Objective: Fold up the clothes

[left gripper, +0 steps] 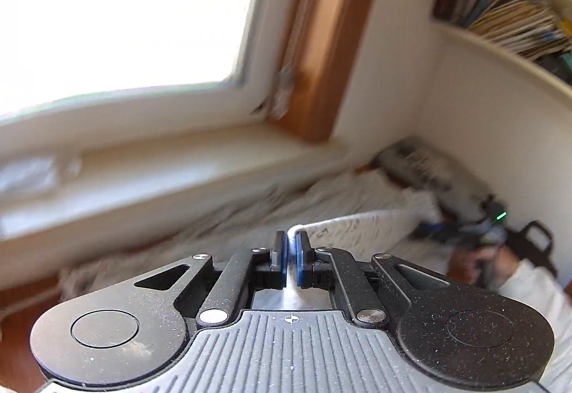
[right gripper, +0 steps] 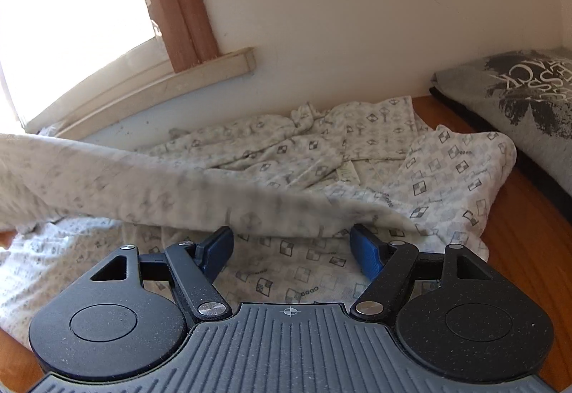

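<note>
left gripper (left gripper: 292,259): my jaws were clamped on a fold of the patterned garment (right gripper: 321,157) — lifted off the table (right gripper: 518,214)
right gripper (right gripper: 291,250): jaws wide apart, gripping nothing — garment spread beneath

Large pale lettering is showing upside down on the grey printed fabric (right gripper: 514,96) lying to the right of the patterned garment (right gripper: 447,171); only "ACK" and "SCK" fragments are reading clearly. On the garment, tiny words are sitting beside its checkered squares, one reading roughly "GOOD".
</note>
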A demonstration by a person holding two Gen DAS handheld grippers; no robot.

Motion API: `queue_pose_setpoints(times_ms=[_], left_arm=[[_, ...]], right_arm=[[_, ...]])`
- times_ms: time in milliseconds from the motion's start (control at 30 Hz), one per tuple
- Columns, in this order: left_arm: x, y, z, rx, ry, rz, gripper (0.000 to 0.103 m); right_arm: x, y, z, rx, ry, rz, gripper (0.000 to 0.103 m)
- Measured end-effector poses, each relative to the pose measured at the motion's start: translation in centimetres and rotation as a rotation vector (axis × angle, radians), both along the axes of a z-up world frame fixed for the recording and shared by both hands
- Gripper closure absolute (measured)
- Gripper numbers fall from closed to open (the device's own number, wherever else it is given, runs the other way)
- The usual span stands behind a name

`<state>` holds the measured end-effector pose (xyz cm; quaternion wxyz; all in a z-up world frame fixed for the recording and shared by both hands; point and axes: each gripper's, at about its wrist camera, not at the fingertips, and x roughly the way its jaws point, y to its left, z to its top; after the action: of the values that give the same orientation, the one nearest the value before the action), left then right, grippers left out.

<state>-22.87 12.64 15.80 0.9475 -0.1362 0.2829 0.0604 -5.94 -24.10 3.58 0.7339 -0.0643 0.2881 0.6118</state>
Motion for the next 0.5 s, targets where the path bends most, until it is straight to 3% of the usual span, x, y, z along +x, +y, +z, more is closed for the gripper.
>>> queue_pose_setpoints(times_ms=[100, 267, 500], left_arm=[[-0.2, 1.4, -3.6, -0.043, 0.036, 0.025, 0.098], [-0.9, 2.6, -8.0, -0.079, 0.027, 0.041, 0.098], [-2.7, 0.6, -9.1, -0.017, -0.003, 0.011, 0.098]], right_arm=[[-0.2, 0.1, 0.0, -0.006, -0.012, 0.004, 0.031], [-1.0, -0.5, 0.3, 0.023, -0.064, 0.027, 0.031], [-3.6, -2.0, 1.5, 0.057, -0.272, 0.082, 0.028]])
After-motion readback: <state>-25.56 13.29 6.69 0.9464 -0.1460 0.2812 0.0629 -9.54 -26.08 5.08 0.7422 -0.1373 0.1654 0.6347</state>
